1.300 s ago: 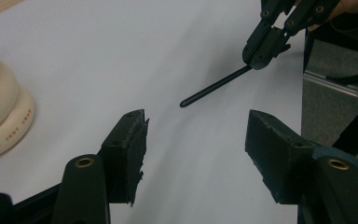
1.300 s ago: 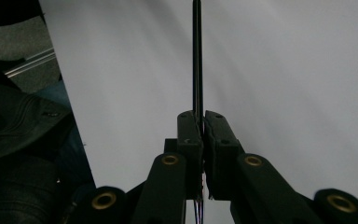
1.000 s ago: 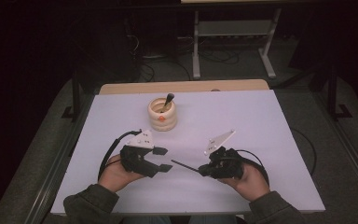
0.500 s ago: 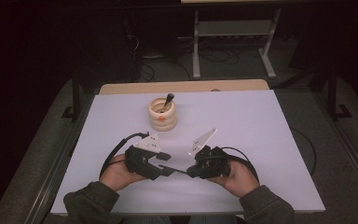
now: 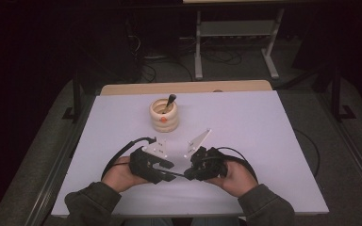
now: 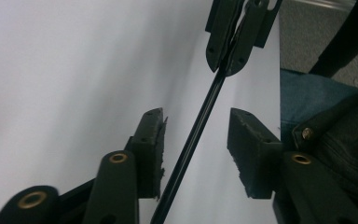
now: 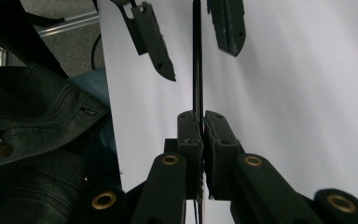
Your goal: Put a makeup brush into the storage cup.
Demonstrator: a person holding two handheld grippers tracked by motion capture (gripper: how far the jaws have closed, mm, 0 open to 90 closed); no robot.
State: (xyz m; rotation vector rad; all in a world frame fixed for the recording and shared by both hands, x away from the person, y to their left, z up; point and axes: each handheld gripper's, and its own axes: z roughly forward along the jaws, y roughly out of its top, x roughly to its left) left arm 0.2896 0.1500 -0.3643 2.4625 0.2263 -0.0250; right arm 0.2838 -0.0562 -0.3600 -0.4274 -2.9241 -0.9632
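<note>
My right hand-held gripper pinches a thin black rod at six o'clock on the white tabletop; its tip sits between my left hand-held gripper's wide jaws

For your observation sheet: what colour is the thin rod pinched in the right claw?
Black. The rod shows best in the right gripper view, running up from the shut claw.

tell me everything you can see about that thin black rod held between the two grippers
The thin black rod is slender, straight, dark and smooth, seemingly rigid; material unclear. The right hand-held gripper is shut on one end. Its other end runs between the open jaws of the left hand-held gripper, apparently touching neither pad. It is held low over the white table, near its front edge.
</note>
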